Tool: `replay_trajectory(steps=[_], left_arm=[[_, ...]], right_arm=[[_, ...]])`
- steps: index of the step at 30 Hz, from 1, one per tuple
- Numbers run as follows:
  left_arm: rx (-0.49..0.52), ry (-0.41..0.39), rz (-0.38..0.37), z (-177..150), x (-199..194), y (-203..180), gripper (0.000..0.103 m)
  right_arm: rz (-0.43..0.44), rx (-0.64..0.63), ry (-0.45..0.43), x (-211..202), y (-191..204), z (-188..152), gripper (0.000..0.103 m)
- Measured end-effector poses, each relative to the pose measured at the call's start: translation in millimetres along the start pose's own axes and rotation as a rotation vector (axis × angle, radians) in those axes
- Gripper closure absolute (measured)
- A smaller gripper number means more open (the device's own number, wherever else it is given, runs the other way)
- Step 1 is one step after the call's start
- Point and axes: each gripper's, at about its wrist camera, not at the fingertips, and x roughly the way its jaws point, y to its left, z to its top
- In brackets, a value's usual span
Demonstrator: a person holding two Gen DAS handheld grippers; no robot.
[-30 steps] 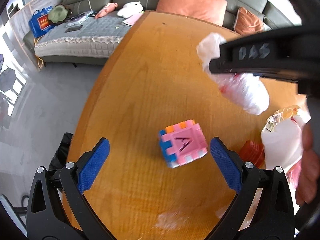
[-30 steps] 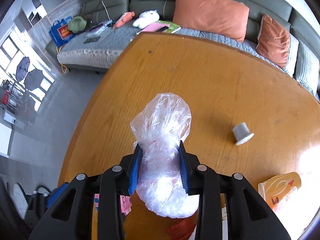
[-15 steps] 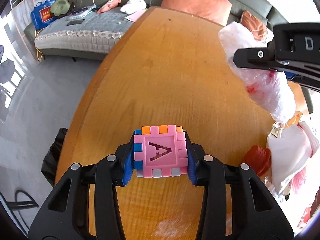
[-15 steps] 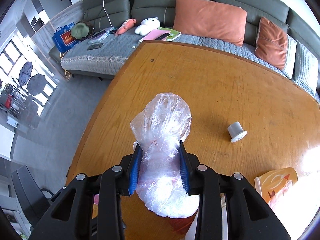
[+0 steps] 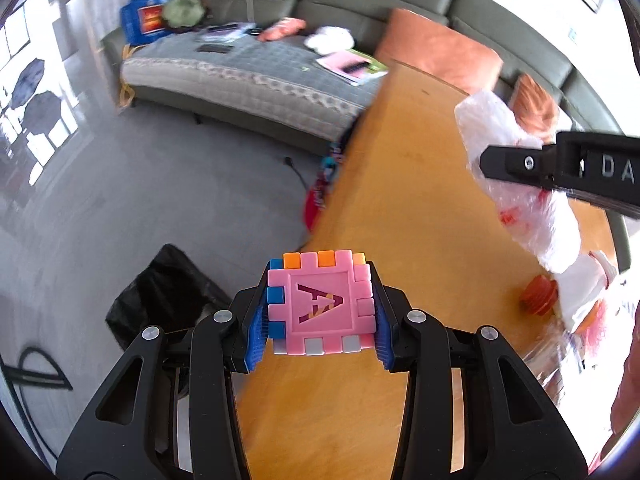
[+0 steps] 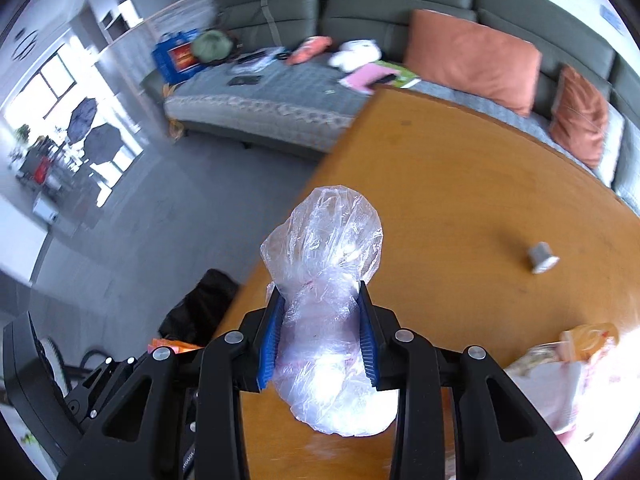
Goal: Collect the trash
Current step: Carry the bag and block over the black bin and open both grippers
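Observation:
My left gripper [image 5: 320,318] is shut on a pink foam cube [image 5: 322,302] with a letter A cut in its face, held above the left edge of the wooden table [image 5: 420,184]. A black trash bag [image 5: 160,292] sits on the floor just left of the cube. My right gripper [image 6: 320,336] is shut on a crumpled clear plastic bag [image 6: 324,256], also near the table's left edge. In the left wrist view that plastic bag [image 5: 516,196] hangs at the upper right under the right gripper's black body. The black trash bag [image 6: 196,312] shows again below the table edge.
A small grey cup [image 6: 540,258] lies on the table at right. An orange lid [image 5: 538,294], white wrappers [image 5: 580,288] and a snack packet [image 6: 588,340] crowd the table's right side. A grey sofa [image 6: 360,40] with orange cushions [image 6: 472,56] runs behind. A hand [image 5: 628,380] shows at the right edge.
The left gripper closed on the pink cube and lifted it off the table. Both grippers then swung left toward the table edge, bringing the floor and black trash bag into view.

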Motion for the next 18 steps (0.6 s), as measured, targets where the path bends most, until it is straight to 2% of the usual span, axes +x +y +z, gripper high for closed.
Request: replay_trajectory(steps=[8,18], left_arm=[[-0.161,-0.034,0.095,-21,-33,105,0.062],[-0.336,-0.020,0.210,-47,-44,220,0.062]], right_arm=[[0.087,-0.133,0.037,19,103,-1,0.067],[0.182,-0.301,0.097,49,224,-10,0.067]])
